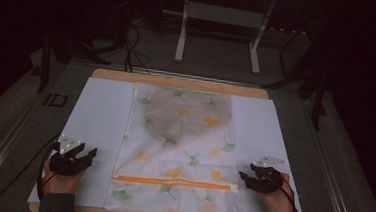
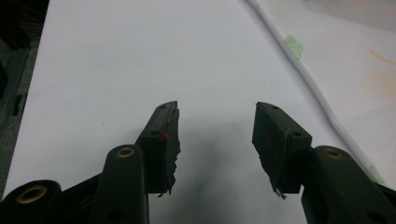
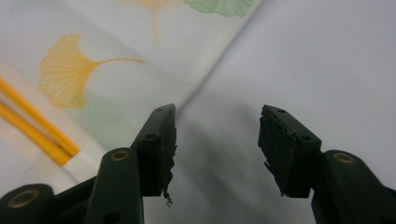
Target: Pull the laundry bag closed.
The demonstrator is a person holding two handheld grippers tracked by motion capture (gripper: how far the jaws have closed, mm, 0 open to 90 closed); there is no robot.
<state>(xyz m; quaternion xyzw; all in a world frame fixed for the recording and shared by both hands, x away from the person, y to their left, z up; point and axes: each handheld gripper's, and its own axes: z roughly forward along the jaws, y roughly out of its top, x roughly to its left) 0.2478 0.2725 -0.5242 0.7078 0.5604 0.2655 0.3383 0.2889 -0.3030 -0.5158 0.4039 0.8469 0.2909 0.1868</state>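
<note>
A thin, translucent leaf-printed pouch (image 1: 180, 150) with an orange zipper strip (image 1: 170, 181) lies flat mid-table on a white sheet (image 1: 100, 115). Left gripper (image 1: 85, 155) and right gripper (image 1: 245, 176), jaws spread wide and empty, flank the pouch's near corners.

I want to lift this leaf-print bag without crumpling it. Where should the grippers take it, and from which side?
Probably at the near corners, by the ends of the orange zipper, where the leaf-print bag looks stiffest. It lies flat on the white sheet, so each open gripper would come in low from its own side: left gripper to the left edge, right gripper to the right edge.
</note>
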